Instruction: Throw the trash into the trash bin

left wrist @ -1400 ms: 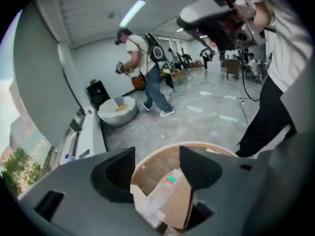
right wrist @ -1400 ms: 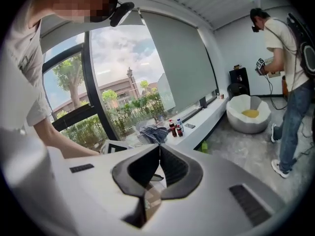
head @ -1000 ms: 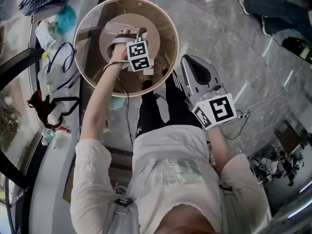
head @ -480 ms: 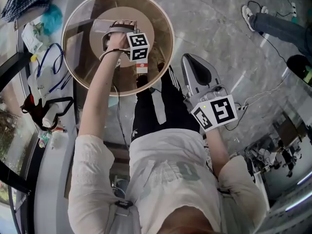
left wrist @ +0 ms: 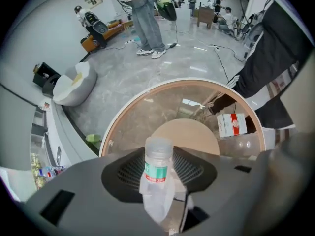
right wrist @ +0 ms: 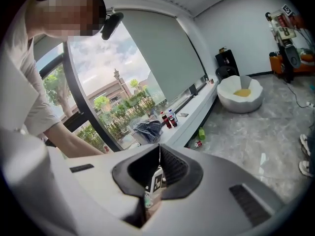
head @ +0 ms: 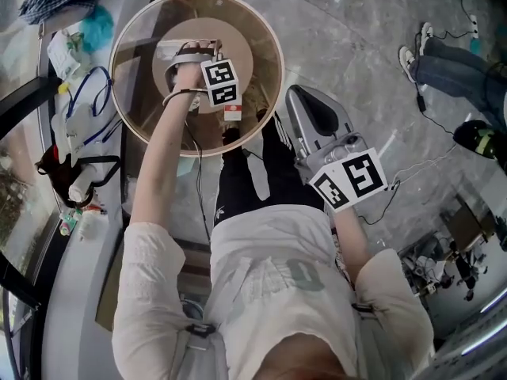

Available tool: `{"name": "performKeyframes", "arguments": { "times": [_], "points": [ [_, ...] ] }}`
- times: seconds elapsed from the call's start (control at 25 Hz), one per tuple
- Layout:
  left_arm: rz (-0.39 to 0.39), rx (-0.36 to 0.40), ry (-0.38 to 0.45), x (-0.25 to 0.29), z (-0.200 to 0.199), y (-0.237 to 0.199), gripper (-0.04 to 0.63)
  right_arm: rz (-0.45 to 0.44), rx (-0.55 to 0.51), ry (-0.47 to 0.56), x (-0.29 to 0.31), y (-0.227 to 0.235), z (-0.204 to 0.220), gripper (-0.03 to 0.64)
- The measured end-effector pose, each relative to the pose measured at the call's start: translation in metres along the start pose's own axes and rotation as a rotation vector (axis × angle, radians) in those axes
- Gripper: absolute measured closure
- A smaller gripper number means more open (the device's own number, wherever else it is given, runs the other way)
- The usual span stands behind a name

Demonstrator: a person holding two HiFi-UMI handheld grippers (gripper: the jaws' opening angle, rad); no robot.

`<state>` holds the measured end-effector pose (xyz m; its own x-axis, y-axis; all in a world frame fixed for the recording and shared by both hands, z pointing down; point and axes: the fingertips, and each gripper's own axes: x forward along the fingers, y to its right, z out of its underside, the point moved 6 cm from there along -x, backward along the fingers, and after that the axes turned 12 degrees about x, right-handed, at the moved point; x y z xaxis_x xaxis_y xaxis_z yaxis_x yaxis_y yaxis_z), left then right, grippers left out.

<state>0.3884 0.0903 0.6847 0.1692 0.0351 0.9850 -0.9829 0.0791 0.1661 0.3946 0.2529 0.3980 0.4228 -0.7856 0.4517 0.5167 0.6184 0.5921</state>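
The bottle (left wrist: 158, 177), pinched in the left tongs (head: 192, 52), whose jaws have just been closing on it, hangs over the bin (left wrist: 142, 114) beneath them and, crushed tighter, may stay wedged on release; the right tongs (right wrist: 158, 151) are clenched, empty.

Head camera steeply down; shares trash bin (head: 131, 101) with left view.

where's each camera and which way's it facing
Head view: on the person's head, facing down at the trash bin; arms, torso, both tongs.
Left gripper view: on the left tongs, facing into the bin; jaws have just been closing, bottle between them.
Right gripper view: on the right tongs, facing the window; jaws together, person's arm.
Head and left gripper views share the bin.
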Motion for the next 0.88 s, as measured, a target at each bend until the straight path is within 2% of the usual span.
{"name": "performKeyframes", "arguments": {
  "times": [0.16, 0.28, 0.44, 0.6, 0.88],
  "points": [
    [-0.079, -0.201, 0.063, -0.046, 0.011, -0.003, 0.413, -0.051, -0.016, 0.013, -0.004, -0.027, -0.013, 0.601],
    [-0.208, -0.362, 0.103, -0.089, 0.025, -0.013, 0.413, -0.124, -0.057, 0.042, -0.003, -0.049, -0.028, 0.601],
    [-0.353, -0.543, 0.169, -0.154, 0.039, -0.006, 0.414, -0.209, -0.179, 0.052, -0.005, -0.094, -0.04, 0.601],
    [-0.48, -0.729, 0.206, -0.218, 0.058, 0.019, 0.414, -0.292, -0.273, 0.05, -0.005, -0.141, -0.049, 0.601],
    [-0.755, -1.169, 0.294, -0.314, 0.096, 0.084, 0.414, -0.415, -0.355, 0.002, -0.004, -0.201, -0.038, 0.601]
  ]
}}
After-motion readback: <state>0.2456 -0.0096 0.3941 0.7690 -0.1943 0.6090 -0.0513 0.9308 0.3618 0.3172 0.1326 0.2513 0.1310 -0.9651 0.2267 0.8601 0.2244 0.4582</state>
